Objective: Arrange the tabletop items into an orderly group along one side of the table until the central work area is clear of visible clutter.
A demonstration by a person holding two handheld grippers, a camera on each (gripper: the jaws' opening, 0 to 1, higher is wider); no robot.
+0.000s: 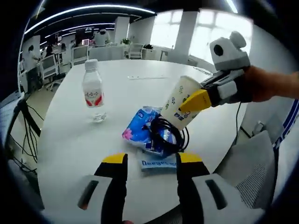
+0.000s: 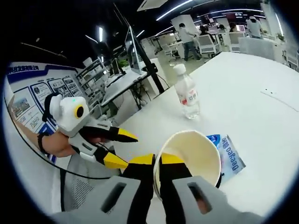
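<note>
A tilted paper cup hangs over the white round table, with my right gripper shut on its rim. In the right gripper view the jaws of that gripper pinch the cup's near wall. Under the cup lie a blue tissue pack and a coiled black cable; the pack also peeks out beside the cup. A clear water bottle with a red label stands upright further back, and the bottle is apart from the cup. My left gripper is open just short of the pack, and the left gripper holds nothing.
A grey mesh chair sits at the table's near right edge. A thin white strip lies far back on the table. Office desks, chairs and people fill the room beyond. A poster board stands to the left.
</note>
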